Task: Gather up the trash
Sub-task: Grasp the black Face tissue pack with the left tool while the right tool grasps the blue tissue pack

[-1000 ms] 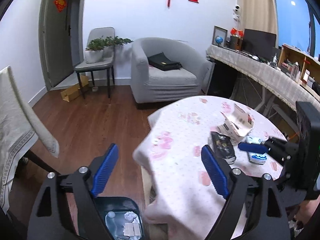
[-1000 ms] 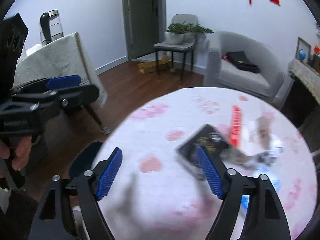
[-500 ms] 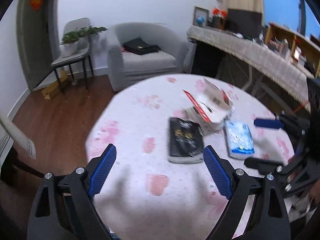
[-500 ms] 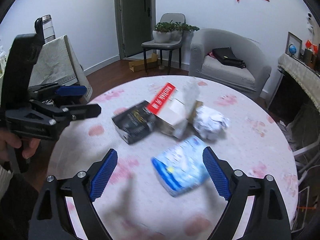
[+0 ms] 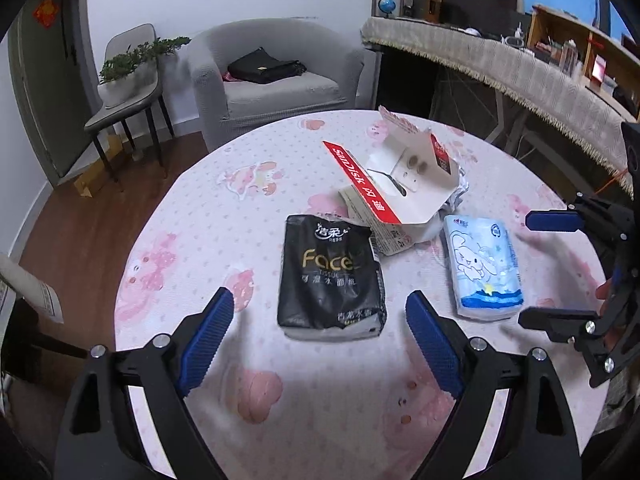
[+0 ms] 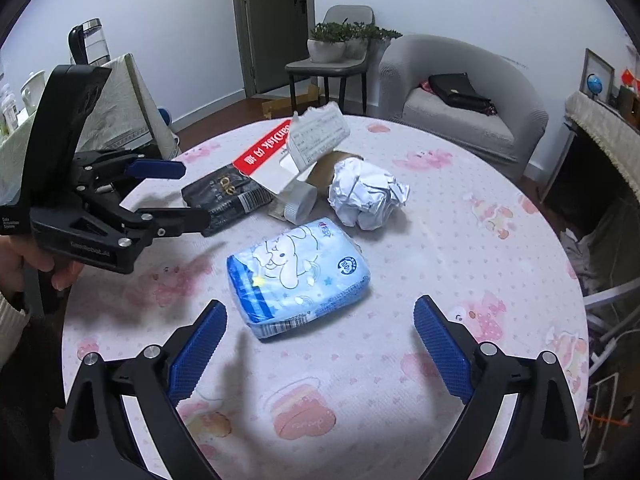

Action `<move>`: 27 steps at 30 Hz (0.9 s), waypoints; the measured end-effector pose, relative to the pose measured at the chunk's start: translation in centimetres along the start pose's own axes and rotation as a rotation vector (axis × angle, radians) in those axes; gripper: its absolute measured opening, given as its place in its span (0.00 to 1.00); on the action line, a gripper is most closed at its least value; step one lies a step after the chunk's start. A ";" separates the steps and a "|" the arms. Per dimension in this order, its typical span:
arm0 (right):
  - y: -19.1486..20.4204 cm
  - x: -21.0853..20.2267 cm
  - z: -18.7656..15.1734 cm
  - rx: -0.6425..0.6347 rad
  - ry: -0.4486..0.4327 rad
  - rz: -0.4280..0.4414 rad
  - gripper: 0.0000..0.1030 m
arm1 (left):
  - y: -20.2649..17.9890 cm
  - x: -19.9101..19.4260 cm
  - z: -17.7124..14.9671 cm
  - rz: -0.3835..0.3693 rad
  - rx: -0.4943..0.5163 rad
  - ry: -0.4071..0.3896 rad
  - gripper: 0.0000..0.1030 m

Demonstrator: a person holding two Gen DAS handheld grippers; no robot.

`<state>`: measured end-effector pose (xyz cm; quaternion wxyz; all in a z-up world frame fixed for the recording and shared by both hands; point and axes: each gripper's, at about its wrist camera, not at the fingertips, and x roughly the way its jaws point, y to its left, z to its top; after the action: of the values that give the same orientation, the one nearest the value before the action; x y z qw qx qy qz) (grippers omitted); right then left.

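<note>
left gripper [image 5: 320, 312]: swung from the table's [image 5: 192, 208] left edge to over its middle, facing the black tissue pack [image 5: 330, 276] | right gripper [image 6: 320, 322]: jaws opened wider, empty, now facing the blue tissue pack [image 6: 298, 276]

The opened white box [image 6: 280, 168] hides part of the cardboard tube [image 6: 334, 166] and the black tissue pack's [image 6: 224, 196] far end.

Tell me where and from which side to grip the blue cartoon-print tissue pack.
Grip the blue cartoon-print soft tissue pack across its two long sides, coming from above. It lies flat on the pink patterned tablecloth, clear of the crumpled white paper ball, and looks narrower than the open right gripper.
</note>
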<state>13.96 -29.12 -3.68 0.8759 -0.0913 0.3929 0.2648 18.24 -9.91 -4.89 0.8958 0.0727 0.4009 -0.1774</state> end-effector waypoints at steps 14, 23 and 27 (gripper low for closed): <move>0.4 3.0 1.5 -0.058 0.088 0.022 0.94 | 0.2 1.7 0.6 -0.015 0.008 0.059 0.63; 0.7 3.8 2.3 -0.045 0.094 0.001 0.94 | 0.5 0.6 0.0 -0.030 0.008 0.063 0.54; 1.1 3.7 2.4 -0.043 0.071 0.002 0.75 | 1.4 -0.3 -0.4 -0.060 -0.034 0.034 0.54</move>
<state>16.96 -25.87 -4.71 0.8589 -0.1191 0.4182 0.2706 18.28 -8.45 -4.94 0.8843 0.0486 0.4211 -0.1960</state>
